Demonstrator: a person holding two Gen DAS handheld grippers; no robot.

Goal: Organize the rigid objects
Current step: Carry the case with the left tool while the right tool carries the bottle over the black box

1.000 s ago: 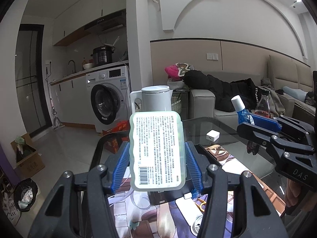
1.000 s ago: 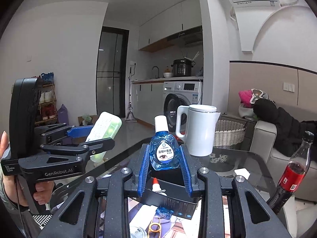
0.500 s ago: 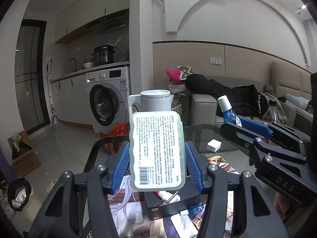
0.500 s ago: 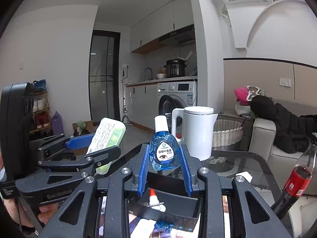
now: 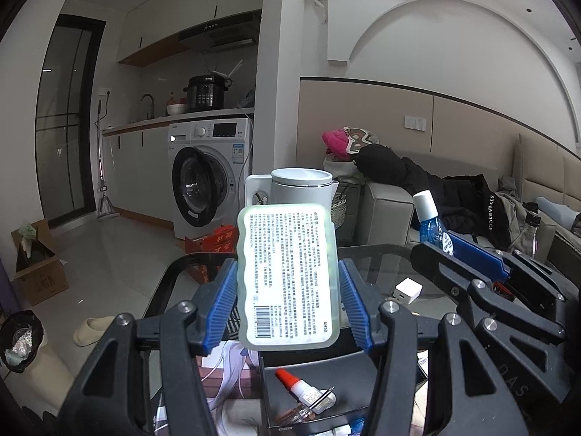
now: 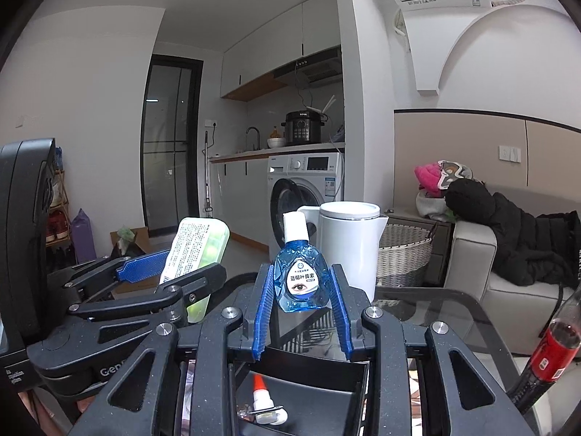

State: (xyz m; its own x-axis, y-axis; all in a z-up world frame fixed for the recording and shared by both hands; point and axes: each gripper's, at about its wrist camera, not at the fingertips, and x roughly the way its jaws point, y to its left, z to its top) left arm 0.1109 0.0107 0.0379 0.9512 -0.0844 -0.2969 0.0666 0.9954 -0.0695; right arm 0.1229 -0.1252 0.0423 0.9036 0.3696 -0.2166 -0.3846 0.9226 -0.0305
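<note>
Glass counter (image 5: 385, 254) carries a white kettle (image 6: 350, 243) at its far edge and a black tray (image 6: 312, 396) near its front. Left claw (image 5: 288, 303) is clamped on a pale green flat case (image 5: 288, 279), held upright with its printed label facing the camera, above the tray. Right claw (image 6: 301, 312) is clamped on a blue eye-drop bottle (image 6: 300, 276), white cap up, also above the tray. 1 small red-tipped tube (image 5: 303, 394) lies inside the tray.
</note>
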